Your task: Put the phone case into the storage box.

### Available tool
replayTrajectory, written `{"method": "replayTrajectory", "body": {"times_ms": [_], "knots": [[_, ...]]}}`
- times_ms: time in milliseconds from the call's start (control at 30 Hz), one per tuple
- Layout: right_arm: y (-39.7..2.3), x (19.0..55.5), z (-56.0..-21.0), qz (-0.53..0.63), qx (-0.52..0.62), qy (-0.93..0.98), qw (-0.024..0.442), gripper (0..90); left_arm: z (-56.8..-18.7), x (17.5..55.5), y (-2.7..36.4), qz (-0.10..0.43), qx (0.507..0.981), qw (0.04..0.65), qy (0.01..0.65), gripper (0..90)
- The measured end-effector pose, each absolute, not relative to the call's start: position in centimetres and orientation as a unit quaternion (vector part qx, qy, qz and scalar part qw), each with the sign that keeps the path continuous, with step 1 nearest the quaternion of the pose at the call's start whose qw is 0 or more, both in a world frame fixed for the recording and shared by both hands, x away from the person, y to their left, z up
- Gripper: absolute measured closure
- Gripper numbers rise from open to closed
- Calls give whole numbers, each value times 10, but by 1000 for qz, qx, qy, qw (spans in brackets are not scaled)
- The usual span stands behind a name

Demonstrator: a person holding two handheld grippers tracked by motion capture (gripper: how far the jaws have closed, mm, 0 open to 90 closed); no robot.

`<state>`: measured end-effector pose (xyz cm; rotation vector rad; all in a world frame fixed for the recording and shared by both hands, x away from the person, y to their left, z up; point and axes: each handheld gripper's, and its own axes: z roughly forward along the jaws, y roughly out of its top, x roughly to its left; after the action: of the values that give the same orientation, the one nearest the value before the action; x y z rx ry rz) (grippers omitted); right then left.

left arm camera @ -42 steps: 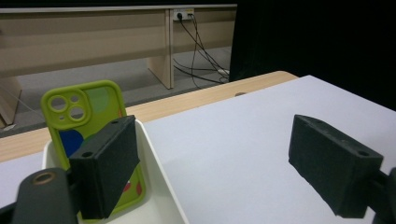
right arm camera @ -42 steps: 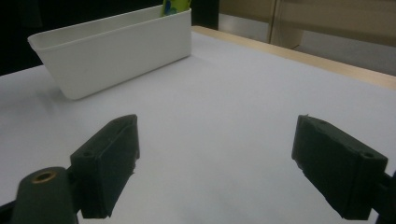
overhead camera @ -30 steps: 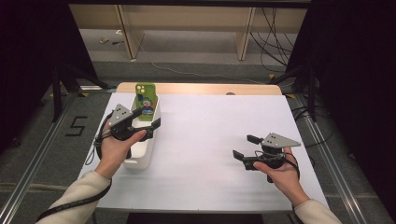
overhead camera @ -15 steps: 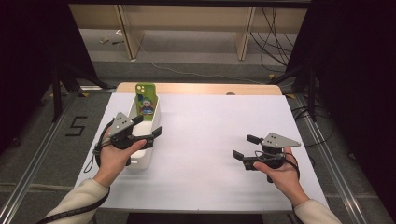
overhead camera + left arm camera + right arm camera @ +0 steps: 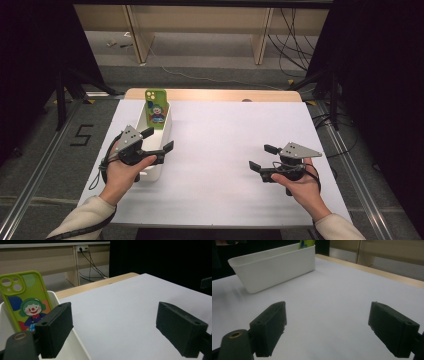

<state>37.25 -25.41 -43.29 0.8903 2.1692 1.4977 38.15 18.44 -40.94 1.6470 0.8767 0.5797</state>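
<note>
Two black handheld grippers, left gripper (image 5: 158, 142) and right gripper (image 5: 262, 156), each topped by a grey three-cornered plate with small holes, blocky black jaws bore screw holes, brass-ringed eyelet, black cables trailed, cream sleeves.

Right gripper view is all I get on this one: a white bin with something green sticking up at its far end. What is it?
Observer: A green phone case with a clown picture, leaning upright against the far end of the white bin.
Operator: Is the left tool holding it?
Observer: No. The left tool hovers over the bin, short of the case, jaws open with nothing between them.
Operator: Where does my tool sit relative to the bin?
Observer: The right tool is open, well off to the bin's right above the white table, pointing toward the bin.
</note>
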Motion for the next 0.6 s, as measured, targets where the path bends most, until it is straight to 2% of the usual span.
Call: {"method": "replayTrajectory", "body": {"times_ms": [600], "knots": [[-255,373,-434,531,315,766,179,160,-414,381,182,236,703,560,370,129]]}}
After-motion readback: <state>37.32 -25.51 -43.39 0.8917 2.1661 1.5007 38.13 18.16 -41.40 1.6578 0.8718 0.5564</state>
